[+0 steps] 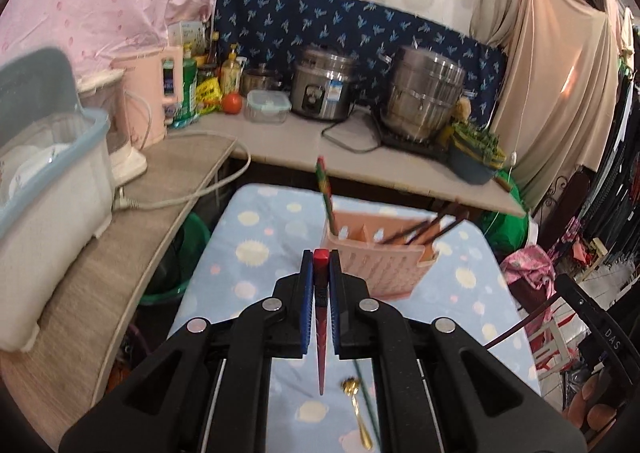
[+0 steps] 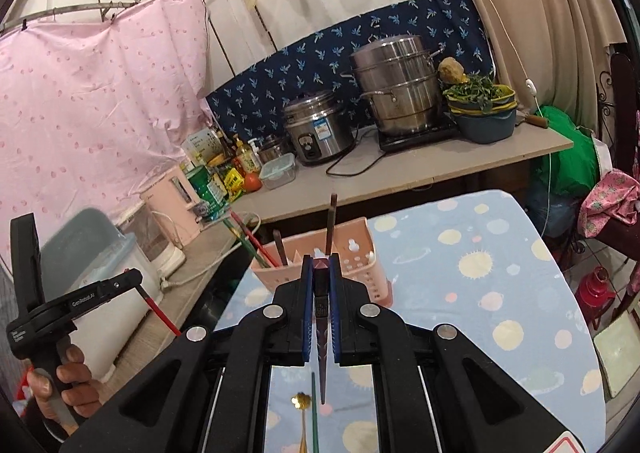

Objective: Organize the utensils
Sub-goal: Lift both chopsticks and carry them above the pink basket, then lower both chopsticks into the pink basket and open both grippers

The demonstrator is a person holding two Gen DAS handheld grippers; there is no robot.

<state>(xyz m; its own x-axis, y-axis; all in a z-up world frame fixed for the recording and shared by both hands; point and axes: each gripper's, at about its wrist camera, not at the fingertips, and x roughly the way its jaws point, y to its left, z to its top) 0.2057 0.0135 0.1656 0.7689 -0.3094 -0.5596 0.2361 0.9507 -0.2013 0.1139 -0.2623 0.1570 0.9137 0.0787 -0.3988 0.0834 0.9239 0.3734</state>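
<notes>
Left wrist view: left gripper [image 1: 320,265] clenches a red chopstick [image 1: 321,333], right gripper [image 2: 320,269] a dark one [image 2: 321,333]. Lower each tip-first into the holder [image 1: 372,257] near the worktop's [image 1: 248,253] far edge, releasing only once inside.

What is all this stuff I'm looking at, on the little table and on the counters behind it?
Utensil holder: one, pink, on the blue table, holding several chopsticks.
Red chopstick: one, clamped in the left gripper.
Dark chopstick: one, clamped in the right gripper.
Gold spoon: one, lying on the table.
Green chopstick: one, lying beside the spoon.
Table: one, blue cloth with pale dots.
Rice cooker: one, steel, back counter.
Steamer pot: one, steel, stacked, right of the cooker.
Tomato: one, red, by the bottles.
Kettle: one, pink, left counter.
Left gripper: black, blue pads.
Right gripper: same.
</notes>
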